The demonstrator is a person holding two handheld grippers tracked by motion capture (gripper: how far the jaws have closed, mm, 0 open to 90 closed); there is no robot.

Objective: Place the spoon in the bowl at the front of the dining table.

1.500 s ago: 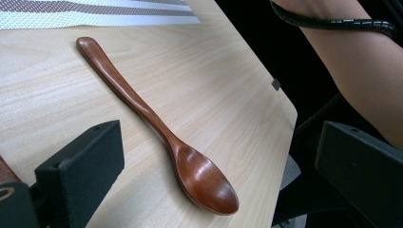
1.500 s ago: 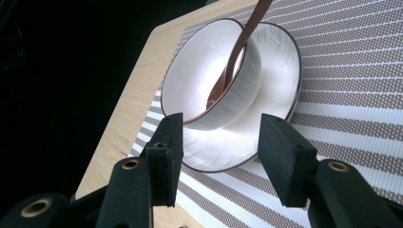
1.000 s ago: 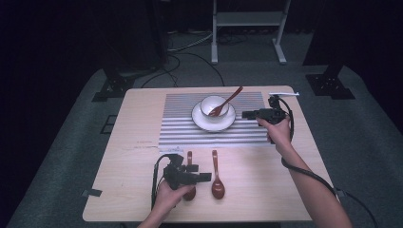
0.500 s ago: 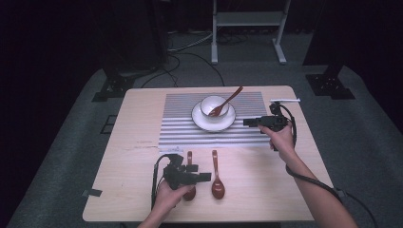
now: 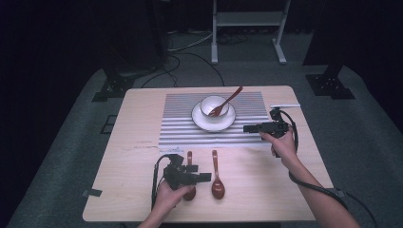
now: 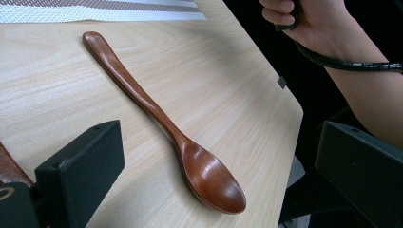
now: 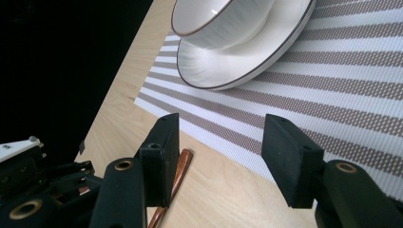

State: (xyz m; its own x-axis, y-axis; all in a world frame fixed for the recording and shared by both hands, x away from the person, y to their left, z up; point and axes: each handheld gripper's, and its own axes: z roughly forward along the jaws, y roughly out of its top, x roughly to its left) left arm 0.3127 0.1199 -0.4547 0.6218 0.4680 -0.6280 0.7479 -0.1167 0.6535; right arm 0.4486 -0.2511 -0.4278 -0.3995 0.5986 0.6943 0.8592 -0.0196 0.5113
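Note:
Two wooden spoons lie side by side on the table (image 5: 133, 123) near its front edge. The right spoon (image 5: 217, 176) (image 6: 157, 114) lies between the jaws of my left gripper (image 5: 204, 177) (image 6: 218, 142), which is open and not touching it. The left spoon (image 5: 189, 159) (image 7: 176, 180) is partly hidden under that gripper. A third spoon (image 5: 228, 99) leans in a white bowl (image 5: 211, 103) (image 7: 218, 19) on a plate (image 5: 199, 122) (image 7: 237, 61). My right gripper (image 5: 247, 128) (image 7: 223, 128) is open and empty, pointing left over the striped placemat (image 5: 247, 102) (image 7: 342, 95), right of the plate.
A white strip (image 5: 285, 106) lies near the table's right back corner. A piece of dark tape (image 5: 92, 193) sits at the front left corner. Cables and stand legs (image 5: 214, 42) cross the dark floor behind the table.
My right gripper has drifted a little toward the near side of the table, away from the bowl. The left gripper and the spoons have stayed put.

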